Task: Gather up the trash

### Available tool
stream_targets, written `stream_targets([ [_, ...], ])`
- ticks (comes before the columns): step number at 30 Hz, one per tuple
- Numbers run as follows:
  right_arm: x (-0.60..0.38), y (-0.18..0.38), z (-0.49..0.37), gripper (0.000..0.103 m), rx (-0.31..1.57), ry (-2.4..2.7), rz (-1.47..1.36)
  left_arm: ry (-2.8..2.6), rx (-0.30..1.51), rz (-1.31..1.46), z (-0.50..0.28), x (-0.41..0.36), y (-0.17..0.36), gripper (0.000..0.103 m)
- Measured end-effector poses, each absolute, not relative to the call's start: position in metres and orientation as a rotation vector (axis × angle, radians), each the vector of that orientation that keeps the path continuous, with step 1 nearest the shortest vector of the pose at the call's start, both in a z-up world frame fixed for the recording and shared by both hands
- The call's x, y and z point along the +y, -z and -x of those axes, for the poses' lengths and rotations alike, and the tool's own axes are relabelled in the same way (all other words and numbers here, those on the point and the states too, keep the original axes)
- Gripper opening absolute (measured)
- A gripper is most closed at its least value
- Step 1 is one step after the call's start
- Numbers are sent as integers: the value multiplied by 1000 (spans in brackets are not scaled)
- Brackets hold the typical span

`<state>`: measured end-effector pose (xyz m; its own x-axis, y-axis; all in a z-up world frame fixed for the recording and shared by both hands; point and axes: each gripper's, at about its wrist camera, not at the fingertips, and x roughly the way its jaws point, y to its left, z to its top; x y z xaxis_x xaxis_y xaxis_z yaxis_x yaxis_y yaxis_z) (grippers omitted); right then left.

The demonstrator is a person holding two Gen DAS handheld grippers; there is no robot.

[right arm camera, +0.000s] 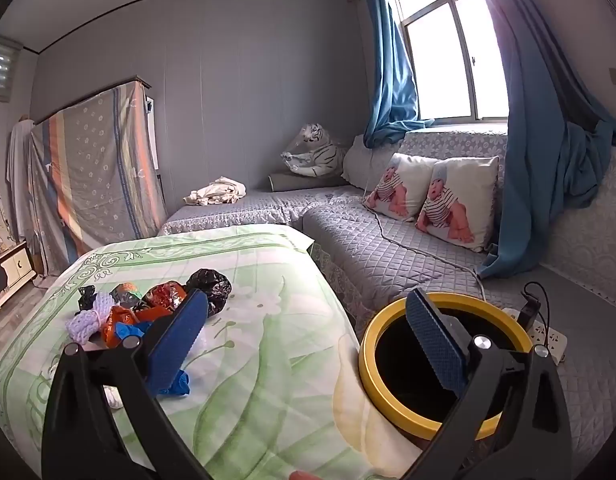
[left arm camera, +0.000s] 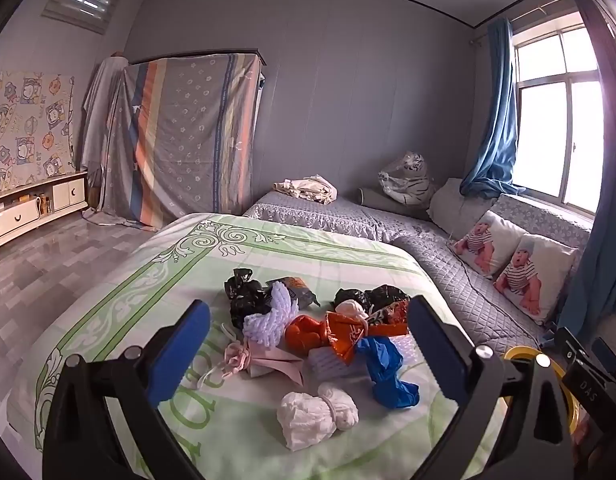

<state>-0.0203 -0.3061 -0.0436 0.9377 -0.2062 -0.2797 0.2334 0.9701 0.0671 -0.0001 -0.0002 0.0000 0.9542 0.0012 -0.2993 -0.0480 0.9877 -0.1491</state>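
Note:
A heap of trash lies on the green floral bedspread [left arm camera: 156, 280]: a white crumpled wad [left arm camera: 314, 410], a blue bag [left arm camera: 386, 368], an orange wrapper [left arm camera: 328, 330], a pink paper piece [left arm camera: 264, 358], a lilac knit piece [left arm camera: 270, 312] and black bags [left arm camera: 244, 292]. My left gripper [left arm camera: 308, 350] hovers over the heap, open, nothing between its blue pads. My right gripper [right arm camera: 306, 340] is open too, above bare bedspread [right arm camera: 268, 320]. A yellow-rimmed bin [right arm camera: 392, 412] with a dark inside stands under its right finger. The heap [right arm camera: 148, 308] lies to the left.
A grey quilted sofa [right arm camera: 388, 240] with two baby-print pillows [right arm camera: 456, 200] runs along the right under a window with blue curtains. A power strip [right arm camera: 548, 336] and a cable lie on it by the bin. A draped wardrobe [left arm camera: 184, 136] and a low cabinet [left arm camera: 32, 204] stand at the left.

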Motion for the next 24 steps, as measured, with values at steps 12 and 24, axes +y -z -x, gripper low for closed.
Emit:
stream_targets([
  [12, -310, 47, 19, 95, 292, 200, -127, -27, 316, 167, -1, 1, 0, 95],
  [24, -310, 49, 16, 95, 301, 194, -127, -27, 320, 170, 2, 0, 4, 95],
])
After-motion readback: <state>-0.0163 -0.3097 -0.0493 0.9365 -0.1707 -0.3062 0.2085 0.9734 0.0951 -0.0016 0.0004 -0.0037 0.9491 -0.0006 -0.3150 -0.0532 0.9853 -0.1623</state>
